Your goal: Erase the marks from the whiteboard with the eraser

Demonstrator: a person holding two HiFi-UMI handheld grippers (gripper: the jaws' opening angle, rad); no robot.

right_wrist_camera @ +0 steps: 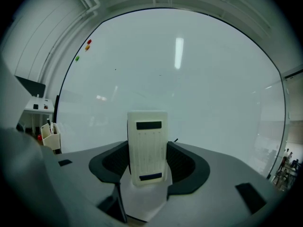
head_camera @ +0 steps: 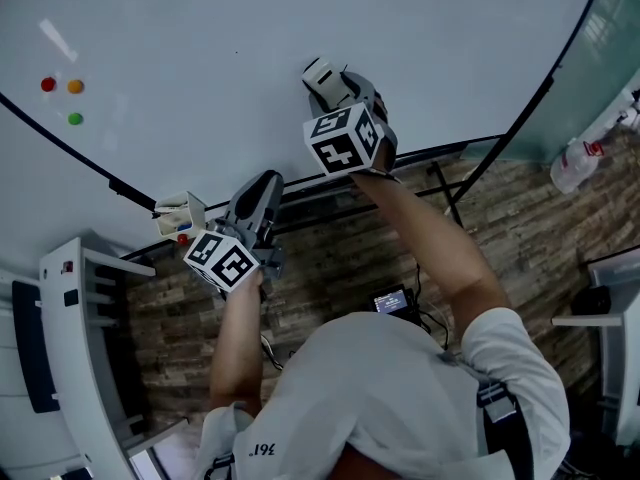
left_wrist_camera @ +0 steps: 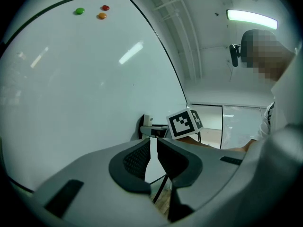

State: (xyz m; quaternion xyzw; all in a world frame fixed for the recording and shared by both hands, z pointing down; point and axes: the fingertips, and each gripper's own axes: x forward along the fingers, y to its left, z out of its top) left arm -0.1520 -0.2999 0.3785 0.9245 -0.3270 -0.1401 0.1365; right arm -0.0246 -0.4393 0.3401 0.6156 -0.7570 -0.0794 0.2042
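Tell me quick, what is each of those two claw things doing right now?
Left gripper: closed, nothing between its jaws.
Right gripper: closed on the white eraser.

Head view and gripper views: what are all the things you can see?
Large whiteboard: one, white, fills the top of the head view.
Small round magnets: three, red, orange, green, on the board's left part.
Rectangular plastic eraser: one, white with dark strips, between the jaws of the right gripper.
Small box holder: one, white, at the board's lower edge beside the left gripper.
Plastic spray bottle: one, pale, red label, far right.
Plank floor: brown, below.
Left gripper: grey, jaws nearly together, empty.
Right gripper: grey, holding the eraser.
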